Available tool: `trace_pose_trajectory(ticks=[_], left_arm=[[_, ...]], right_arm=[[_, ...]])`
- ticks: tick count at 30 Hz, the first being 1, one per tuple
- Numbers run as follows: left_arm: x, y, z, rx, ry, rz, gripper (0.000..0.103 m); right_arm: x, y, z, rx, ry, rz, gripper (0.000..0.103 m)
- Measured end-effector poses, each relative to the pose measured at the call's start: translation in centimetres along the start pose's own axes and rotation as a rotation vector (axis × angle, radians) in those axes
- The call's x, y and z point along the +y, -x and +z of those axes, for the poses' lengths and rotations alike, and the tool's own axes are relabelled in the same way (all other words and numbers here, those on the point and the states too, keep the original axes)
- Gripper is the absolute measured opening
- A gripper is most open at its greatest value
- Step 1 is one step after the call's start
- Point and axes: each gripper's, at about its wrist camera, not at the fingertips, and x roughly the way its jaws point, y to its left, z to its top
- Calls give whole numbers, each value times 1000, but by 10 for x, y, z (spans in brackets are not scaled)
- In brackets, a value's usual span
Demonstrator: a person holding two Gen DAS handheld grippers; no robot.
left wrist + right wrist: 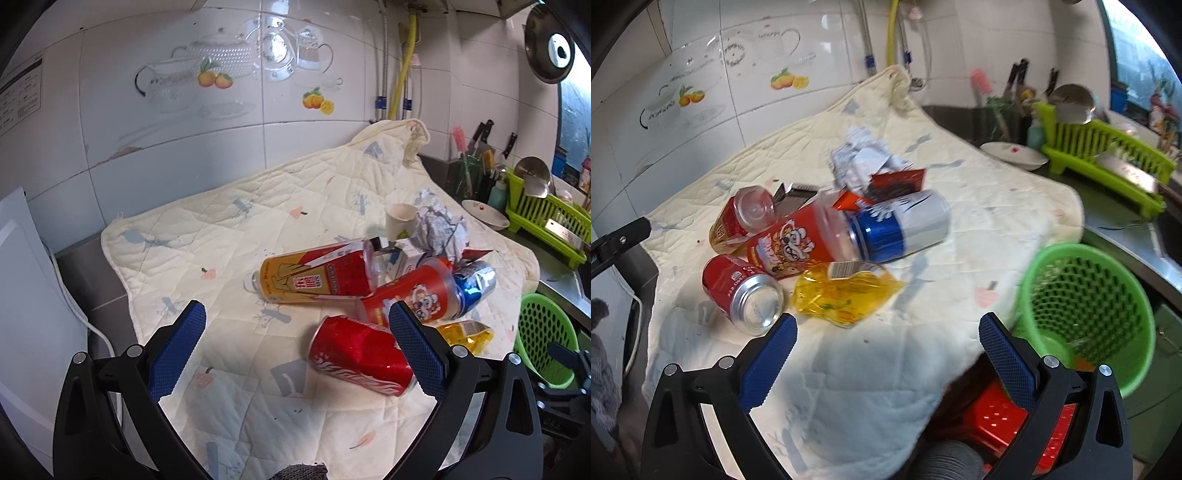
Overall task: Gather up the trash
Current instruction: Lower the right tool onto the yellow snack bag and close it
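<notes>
Fingers apart on left gripper [297, 332] and right gripper [887, 343]; basket [1086, 314] blurred.

A home kitchen: the tiled wall [177, 155] carries teapot-and-fruit decals [236, 66], knives [484, 136] stand in a holder beside a green dish rack [546, 218], a plate [485, 214] rests on the steel counter [557, 280], and a pan [548, 48] hangs above.
</notes>
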Motion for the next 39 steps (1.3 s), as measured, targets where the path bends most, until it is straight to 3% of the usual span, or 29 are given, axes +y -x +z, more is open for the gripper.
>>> trace_pose_trajectory(ticks=[5,11,19,22,29,36,39], left_arm=[[5,-7,-2,16,7,16,98],[13,-14,-4,39,16,27,98],[17,-30,-12,122,48,25,98],[17,-38,-14,169,82,9,98],[12,-60,-17,293,196,-41,98],[1,-80,-18,399,339,-110,98],[-6,-88,-18,426,380,-104,98]], right_arm=[[5,-31,9,46,-45,68,96],[-2,-68,18,97,-133,71,95],[-9,-104,21,163,-236,135,77],[-9,-106,22,148,-238,148,67],[-14,-98,19,116,-253,195,57],[-28,-79,11,79,-269,231,52],[-32,-63,6,49,-246,224,52]])
